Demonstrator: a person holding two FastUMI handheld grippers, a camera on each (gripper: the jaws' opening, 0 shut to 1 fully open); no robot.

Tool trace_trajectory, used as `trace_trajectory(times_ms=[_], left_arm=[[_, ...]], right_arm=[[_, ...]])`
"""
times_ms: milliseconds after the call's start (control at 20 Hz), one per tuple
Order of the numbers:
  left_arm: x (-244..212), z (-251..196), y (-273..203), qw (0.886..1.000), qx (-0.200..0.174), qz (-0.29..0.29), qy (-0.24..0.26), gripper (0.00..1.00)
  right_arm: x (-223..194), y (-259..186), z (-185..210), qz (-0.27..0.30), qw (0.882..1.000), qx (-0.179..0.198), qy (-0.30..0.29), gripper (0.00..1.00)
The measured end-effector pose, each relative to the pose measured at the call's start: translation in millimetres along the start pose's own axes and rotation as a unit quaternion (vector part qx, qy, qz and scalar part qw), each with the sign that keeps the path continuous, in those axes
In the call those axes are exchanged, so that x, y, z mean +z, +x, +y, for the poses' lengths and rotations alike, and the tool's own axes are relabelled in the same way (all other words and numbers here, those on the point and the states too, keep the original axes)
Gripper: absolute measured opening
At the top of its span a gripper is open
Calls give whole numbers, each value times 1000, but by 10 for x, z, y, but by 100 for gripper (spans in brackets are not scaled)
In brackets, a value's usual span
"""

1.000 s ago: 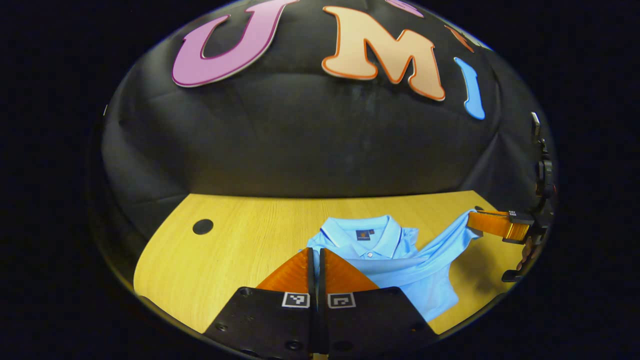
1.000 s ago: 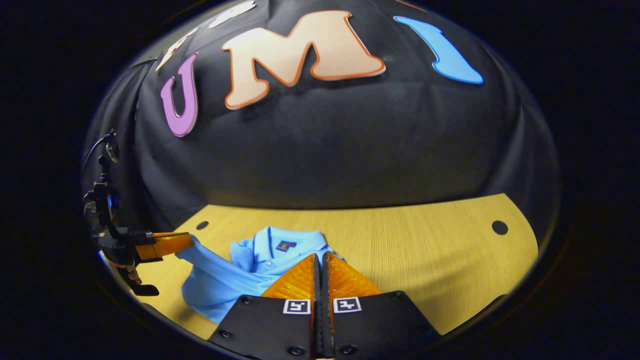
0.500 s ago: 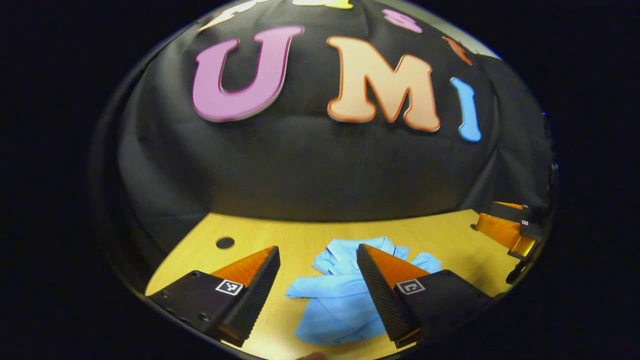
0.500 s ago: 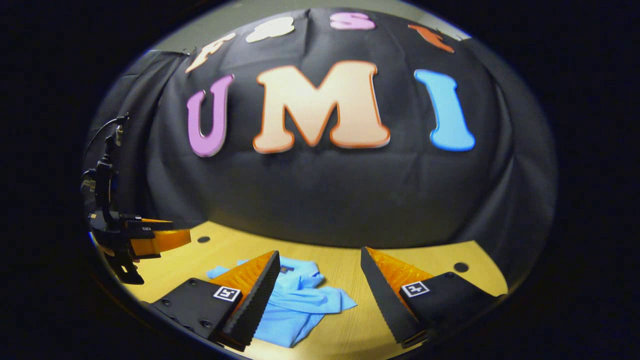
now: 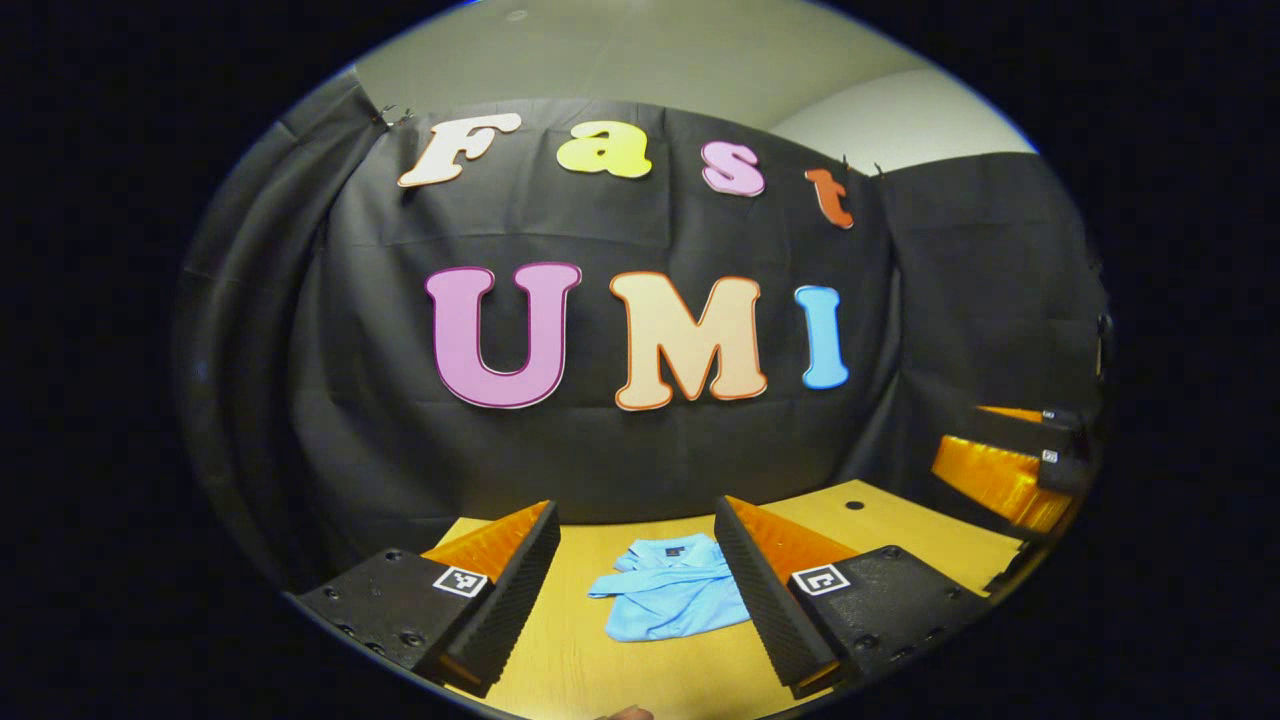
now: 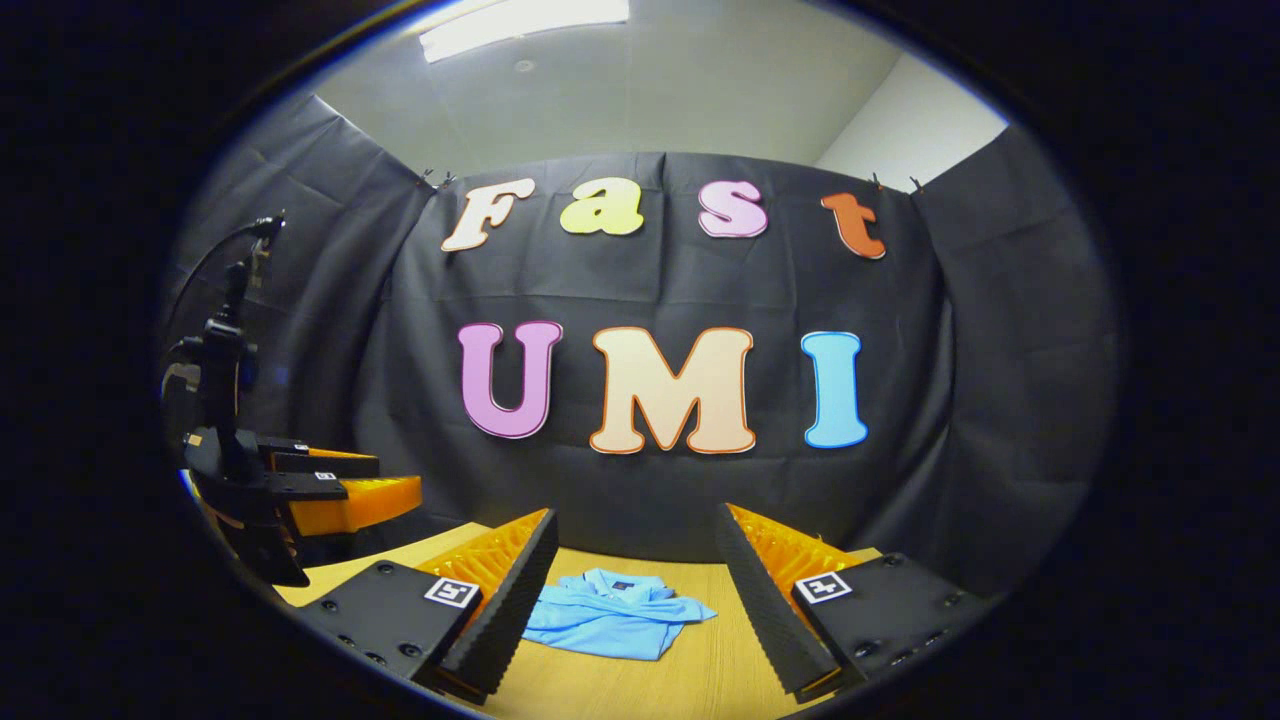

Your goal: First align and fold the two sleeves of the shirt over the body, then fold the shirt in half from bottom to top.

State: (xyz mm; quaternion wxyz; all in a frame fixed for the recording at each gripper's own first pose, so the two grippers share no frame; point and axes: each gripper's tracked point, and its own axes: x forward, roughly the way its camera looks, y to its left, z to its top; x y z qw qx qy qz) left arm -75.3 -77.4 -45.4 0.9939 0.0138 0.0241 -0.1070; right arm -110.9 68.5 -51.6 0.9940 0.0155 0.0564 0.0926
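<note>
A light blue polo shirt (image 5: 668, 597) lies folded into a compact bundle on the wooden table (image 5: 900, 530), collar toward the wall. In the left gripper view my left gripper (image 5: 637, 580) is open, raised well back from the shirt, which shows between its fingers. In the right gripper view the shirt (image 6: 610, 613) lies flat between the spread fingers of my right gripper (image 6: 635, 590), also open and held high. The right gripper (image 5: 1005, 470) appears at the right edge of the left gripper view; the left gripper (image 6: 330, 490) appears at the left of the right gripper view.
The table (image 6: 700, 680) has a small round hole (image 5: 853, 505) near its far right corner. Black cloth hangs behind and to both sides of the table. A stand with a cable (image 6: 225, 330) rises at the left of the right gripper view.
Both grippers went from shut on the shirt to open, letting it drop, then lifted and pulled back from the table. The shirt now lies small and far below.
</note>
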Motion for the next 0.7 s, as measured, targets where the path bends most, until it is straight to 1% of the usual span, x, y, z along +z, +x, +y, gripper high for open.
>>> trace_trajectory(times_ms=[100, 200, 250, 350, 500, 650, 700], left_arm=[[70, -38, -254, 1000, -9, -4, 3, 94], [116, -101, -416, 1000, -18, -9, -4, 94], [134, -65, -468, 1000, -13, -12, -12, 95], [197, -17, -517, 1000, -4, -16, -26, 94], [351, 68, -522, 999, 8, -28, -24, 94], [446, 84, -485, 999, 7, -36, -17, 94], [454, 78, -476, 999, 7, -35, -10, 94]], right_arm=[[49, -229, 214, 4, 1000, 4, 9, 99], [129, -359, 331, -2, 1000, 5, 18, 98], [173, -383, 359, -6, 1000, 5, 18, 98], [253, -422, 406, -7, 1000, 8, 17, 98], [409, -389, 385, -16, 1000, -1, 26, 98], [575, -372, 272, -35, 999, -13, 18, 98], [561, -375, 263, -35, 999, -15, 20, 98]])
